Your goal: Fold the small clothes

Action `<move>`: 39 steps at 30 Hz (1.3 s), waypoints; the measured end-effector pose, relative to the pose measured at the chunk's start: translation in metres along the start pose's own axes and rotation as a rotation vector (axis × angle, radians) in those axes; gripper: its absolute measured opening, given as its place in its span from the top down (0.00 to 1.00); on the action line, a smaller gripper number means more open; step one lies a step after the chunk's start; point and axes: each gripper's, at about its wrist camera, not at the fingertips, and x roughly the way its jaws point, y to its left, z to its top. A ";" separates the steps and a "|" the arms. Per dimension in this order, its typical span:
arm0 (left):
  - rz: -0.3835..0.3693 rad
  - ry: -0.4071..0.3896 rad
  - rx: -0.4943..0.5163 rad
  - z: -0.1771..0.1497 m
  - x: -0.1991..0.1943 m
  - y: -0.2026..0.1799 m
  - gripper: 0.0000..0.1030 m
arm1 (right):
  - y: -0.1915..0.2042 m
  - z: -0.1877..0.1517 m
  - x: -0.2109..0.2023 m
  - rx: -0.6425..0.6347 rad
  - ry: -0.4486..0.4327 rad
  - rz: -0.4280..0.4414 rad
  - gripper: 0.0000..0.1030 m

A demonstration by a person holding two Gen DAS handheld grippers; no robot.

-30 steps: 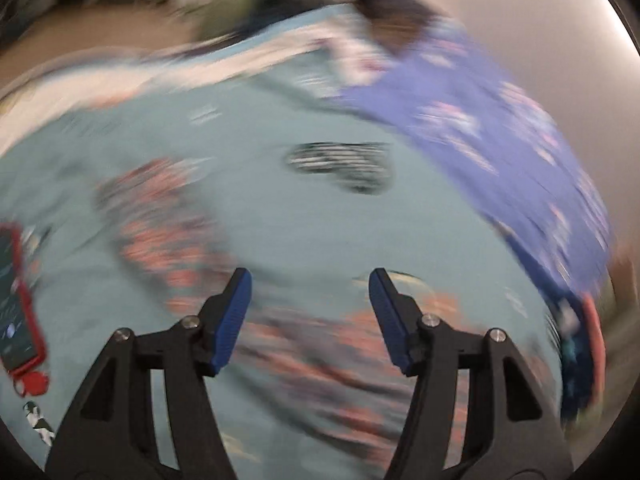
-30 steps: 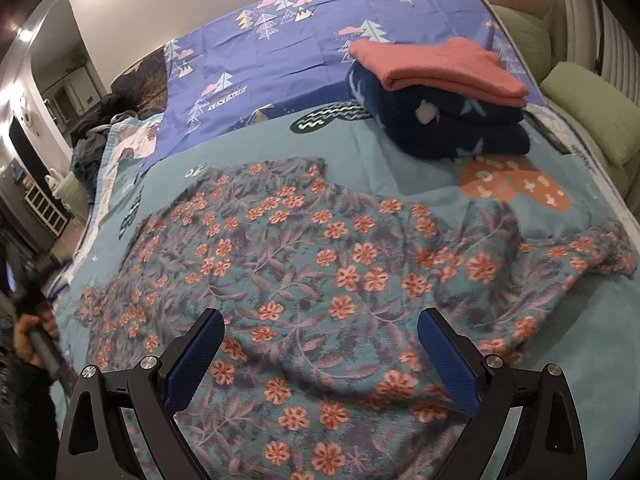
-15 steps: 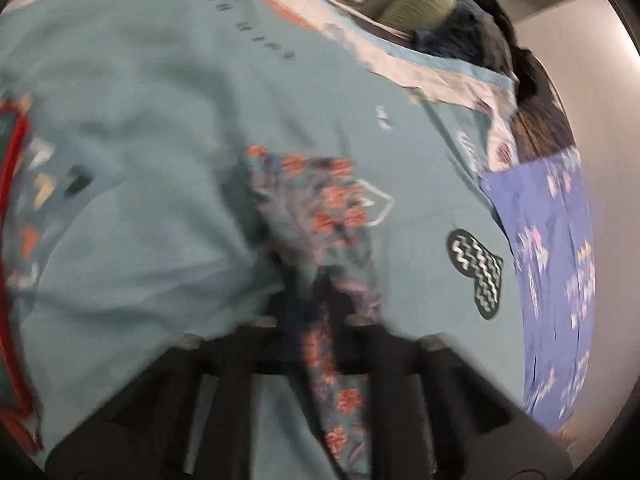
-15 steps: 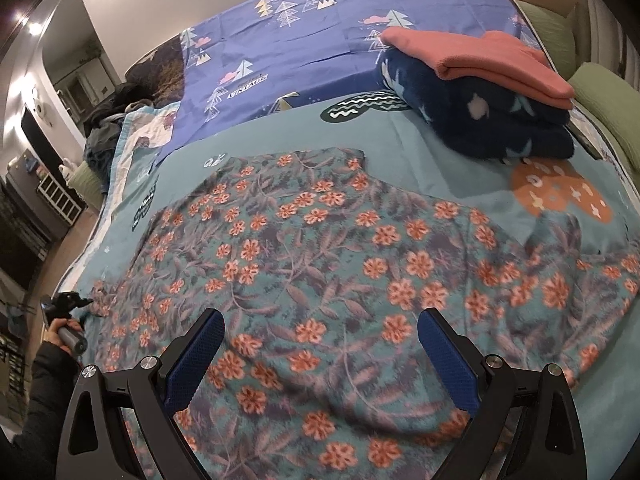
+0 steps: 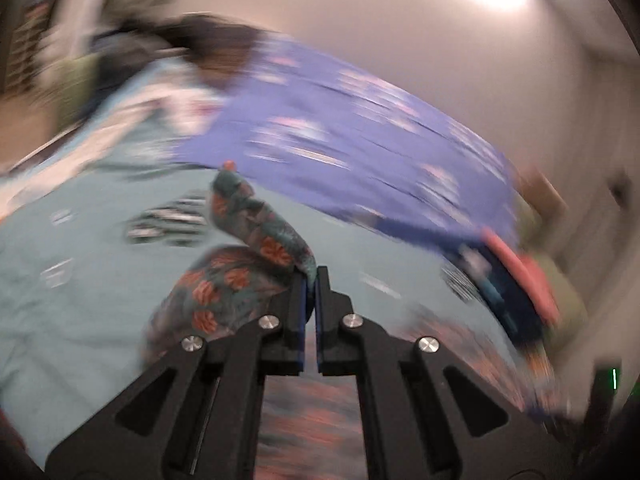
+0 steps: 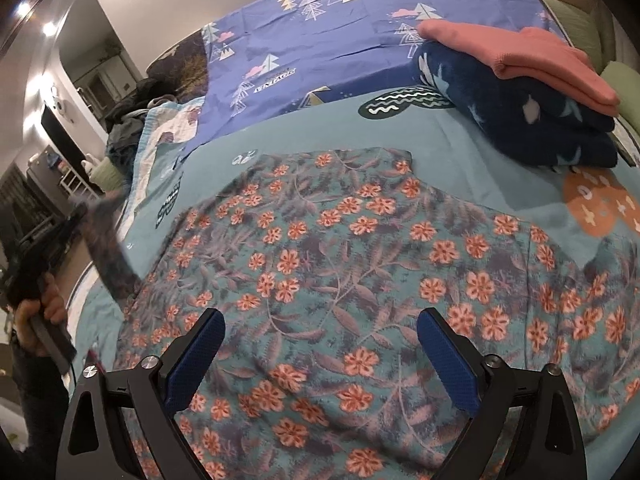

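- Garment [image 6: 360, 264]: thin, limp, light; best gripped at an edge.
- Left gripper [image 5: 311, 280] pinches its corner, probably a sleeve; blurred.
- Right gripper [image 6: 320, 356]: wide, closing, nothing between.

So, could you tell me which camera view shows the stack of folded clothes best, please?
The right wrist view: the stack of folded clothes sits sharp at upper right, a pink piece on a navy one. The left wrist view shows the same stack only as a motion-blurred smear near its right edge.
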 end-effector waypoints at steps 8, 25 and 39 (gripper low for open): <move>-0.213 0.215 0.340 -0.084 0.031 -0.143 0.96 | -0.022 0.006 -0.004 0.098 0.041 0.068 0.26; -0.273 0.229 0.515 -0.133 -0.019 -0.161 0.67 | 0.006 0.021 0.030 0.097 0.149 0.300 0.26; 0.309 0.144 0.424 -0.114 -0.021 -0.059 0.40 | 0.014 0.053 -0.024 0.135 -0.128 0.287 0.96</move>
